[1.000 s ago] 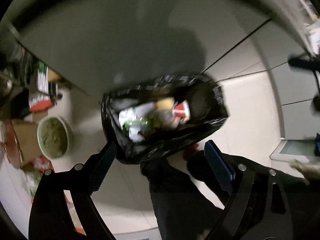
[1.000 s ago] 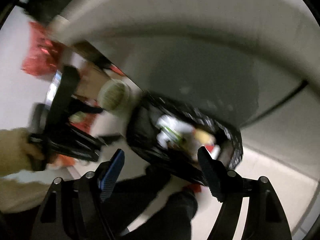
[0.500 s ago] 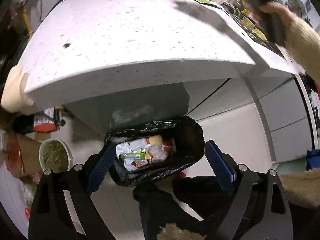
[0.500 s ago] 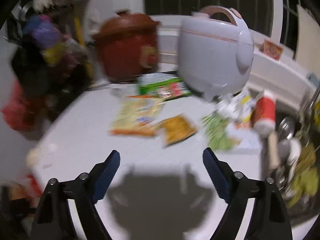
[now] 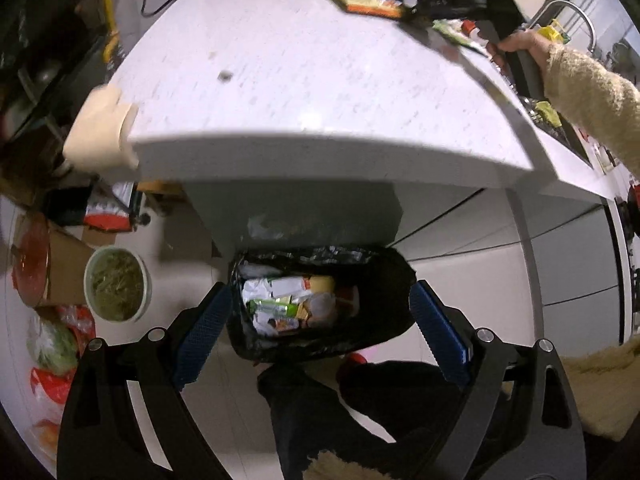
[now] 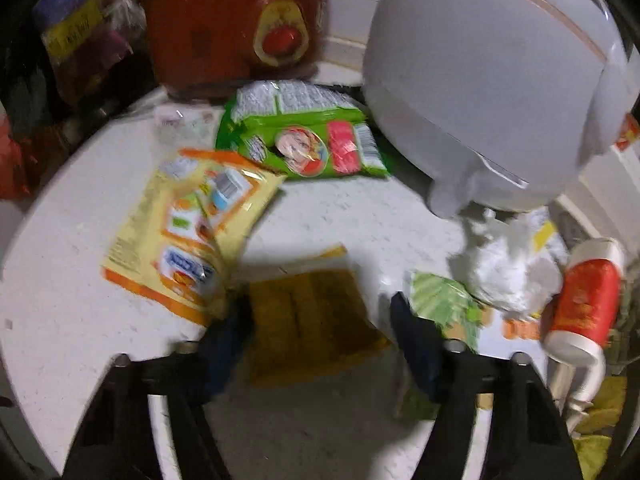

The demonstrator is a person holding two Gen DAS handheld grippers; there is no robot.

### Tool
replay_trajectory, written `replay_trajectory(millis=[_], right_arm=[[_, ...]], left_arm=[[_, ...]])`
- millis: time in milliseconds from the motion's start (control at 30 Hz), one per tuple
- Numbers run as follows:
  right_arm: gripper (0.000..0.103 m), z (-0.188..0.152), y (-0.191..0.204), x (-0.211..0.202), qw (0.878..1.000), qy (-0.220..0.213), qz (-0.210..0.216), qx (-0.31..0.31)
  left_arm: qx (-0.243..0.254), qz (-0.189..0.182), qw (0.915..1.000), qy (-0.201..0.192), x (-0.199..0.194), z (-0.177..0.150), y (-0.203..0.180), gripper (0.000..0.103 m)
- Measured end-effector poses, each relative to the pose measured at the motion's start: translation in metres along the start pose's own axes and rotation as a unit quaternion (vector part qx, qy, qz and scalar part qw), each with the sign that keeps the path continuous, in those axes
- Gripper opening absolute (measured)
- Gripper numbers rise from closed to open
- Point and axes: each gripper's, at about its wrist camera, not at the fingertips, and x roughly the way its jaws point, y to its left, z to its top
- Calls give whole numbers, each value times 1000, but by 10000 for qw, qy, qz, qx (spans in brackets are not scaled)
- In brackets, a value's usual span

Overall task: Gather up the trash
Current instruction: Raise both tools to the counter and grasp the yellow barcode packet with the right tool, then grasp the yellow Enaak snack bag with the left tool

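Over the white bench (image 6: 328, 216), our right tongs (image 6: 320, 316) have just been closing astride a mustard-yellow wrapper (image 6: 312, 320), not yet pinching it; next comes the squeeze, then the bin bag (image 5: 320, 300) below our empty, wide-open left tongs (image 5: 320, 324).

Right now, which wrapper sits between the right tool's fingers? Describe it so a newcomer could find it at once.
Start at the big white rice cooker on the white counter, then look toward the camera to the right tool. Between its fingers lies a flat mustard-yellow wrapper. Unlike the yellow-and-orange packet to its left and the green packet behind, it is plain and unprinted.
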Motion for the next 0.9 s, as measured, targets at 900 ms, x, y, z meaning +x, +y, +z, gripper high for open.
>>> replay_trajectory(millis=[900], right_arm=[[48,-137,-4,-156,9747,-1035,1131,1624]], left_arm=[[-479,403,9975,-339,104,312,-53,88]])
